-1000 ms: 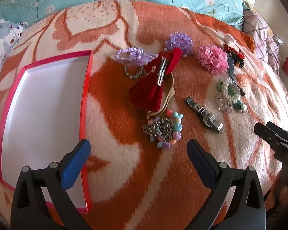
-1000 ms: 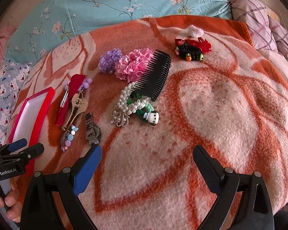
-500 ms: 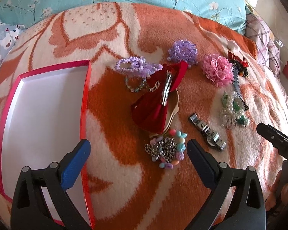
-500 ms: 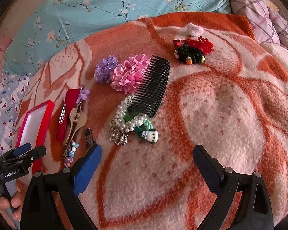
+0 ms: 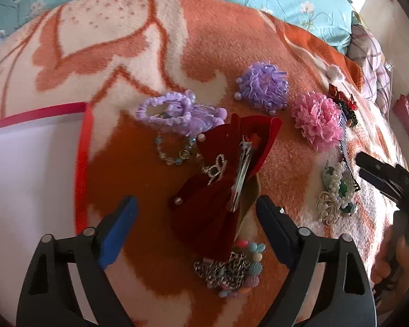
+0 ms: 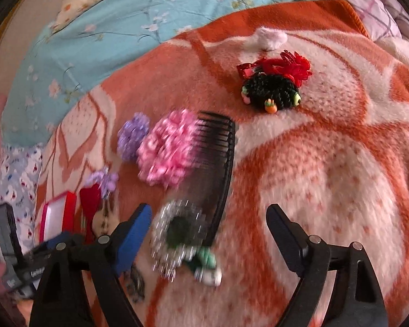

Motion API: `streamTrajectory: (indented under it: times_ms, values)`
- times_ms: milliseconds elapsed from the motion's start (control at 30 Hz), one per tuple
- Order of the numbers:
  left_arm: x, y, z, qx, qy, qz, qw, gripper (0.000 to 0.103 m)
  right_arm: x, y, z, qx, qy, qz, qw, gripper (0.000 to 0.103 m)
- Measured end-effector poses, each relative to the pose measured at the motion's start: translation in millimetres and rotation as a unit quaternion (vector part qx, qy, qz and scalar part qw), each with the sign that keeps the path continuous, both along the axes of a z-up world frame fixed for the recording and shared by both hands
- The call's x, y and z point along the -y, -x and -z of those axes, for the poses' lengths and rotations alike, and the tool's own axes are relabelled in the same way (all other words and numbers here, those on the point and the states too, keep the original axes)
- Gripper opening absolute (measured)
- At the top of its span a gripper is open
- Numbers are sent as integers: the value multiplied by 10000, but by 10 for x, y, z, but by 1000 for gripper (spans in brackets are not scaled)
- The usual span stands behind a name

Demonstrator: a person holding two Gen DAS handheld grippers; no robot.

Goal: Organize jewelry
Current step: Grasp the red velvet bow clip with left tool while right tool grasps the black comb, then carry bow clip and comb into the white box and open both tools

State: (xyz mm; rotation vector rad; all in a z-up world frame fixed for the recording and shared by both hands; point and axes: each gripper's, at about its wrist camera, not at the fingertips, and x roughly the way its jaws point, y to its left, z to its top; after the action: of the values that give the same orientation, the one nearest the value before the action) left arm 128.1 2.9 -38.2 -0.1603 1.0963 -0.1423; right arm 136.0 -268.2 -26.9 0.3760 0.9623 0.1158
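On the left of the left wrist view lies a red-rimmed box (image 5: 81, 160) with a white floor, resting on an orange and cream blanket (image 5: 155, 54). Just right of it sit a purple scrunchie (image 5: 174, 109) and a thin beaded bracelet (image 5: 171, 152). The left gripper (image 5: 196, 215) hangs with its fingers wide apart, holding nothing, on either side of the lower end of a dark red bow (image 5: 220, 174) with a metal clip. Below the bow a chain and bead bracelet (image 5: 231, 267) lies between the gripper arms. Further right come a purple flower (image 5: 263, 85), a pink flower (image 5: 317, 120) and a pearl cluster (image 5: 336, 190).

In the blurred right wrist view, the right gripper (image 6: 208, 227) also has its fingers spread wide and empty, over the pearl cluster (image 6: 180, 234) and the lower end of a black comb (image 6: 218, 169). A black and red hair tie (image 6: 275, 84) sits well apart at upper right.
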Motion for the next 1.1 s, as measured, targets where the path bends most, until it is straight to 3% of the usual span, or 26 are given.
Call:
streamTrajectory:
  times_ms: [100,300,367,500,833,1100]
  values:
    - [9,-71,74,-114,130,56,9998,79,-1,-154,111,-196,-147,37,9997,73]
    - [-49,-111,143,-213,637,116,9977,38,-39,-255,136,-194,-12,77,9998,70]
    - [-4,-87,107,-153,589,202,9979,29,-77,-263,134,-218,80,20,9997,52]
    - [70,-31,57,-30,355,309,9989,24,-95,-214,141,-156,151,-55,9998,51]
    - [-88,206,-216,221,660,283,9972,18,-58,34,-101,87,-101,-144,9998,51]
    - [-256,412,-404,419,689,187,9966,17,-447,237,-327,286,-229,-746,9965,51]
